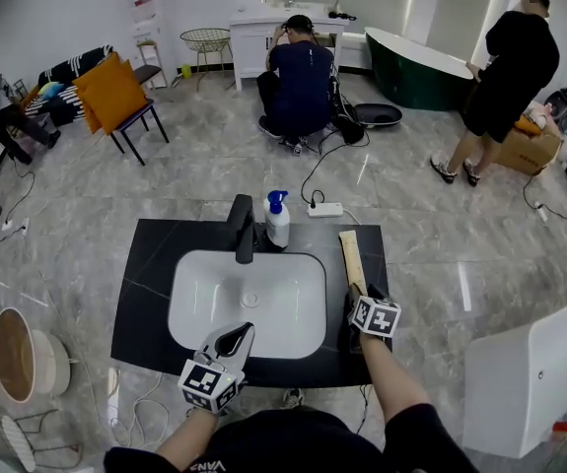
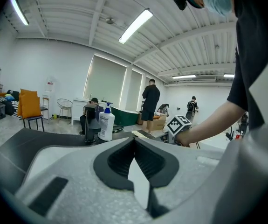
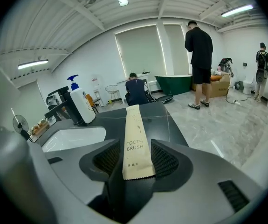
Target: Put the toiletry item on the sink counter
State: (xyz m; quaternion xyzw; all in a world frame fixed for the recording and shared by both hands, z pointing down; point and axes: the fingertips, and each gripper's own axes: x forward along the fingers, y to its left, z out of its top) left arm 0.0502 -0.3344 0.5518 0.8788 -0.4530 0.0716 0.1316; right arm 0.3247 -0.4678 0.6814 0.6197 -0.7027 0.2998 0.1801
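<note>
A beige paper toothbrush packet lies flat on the black sink counter, right of the white basin. My right gripper is low over its near end. In the right gripper view the packet runs lengthwise between the jaws of the right gripper, which stand open with a gap on each side of it. My left gripper hovers at the basin's front edge. Seen in its own view, the left gripper is shut with nothing in it.
A black faucet and a white pump bottle stand behind the basin. On the floor beyond lie a power strip and cables. One person crouches at the back and another stands by a green bathtub. An orange-cushioned chair is at the far left.
</note>
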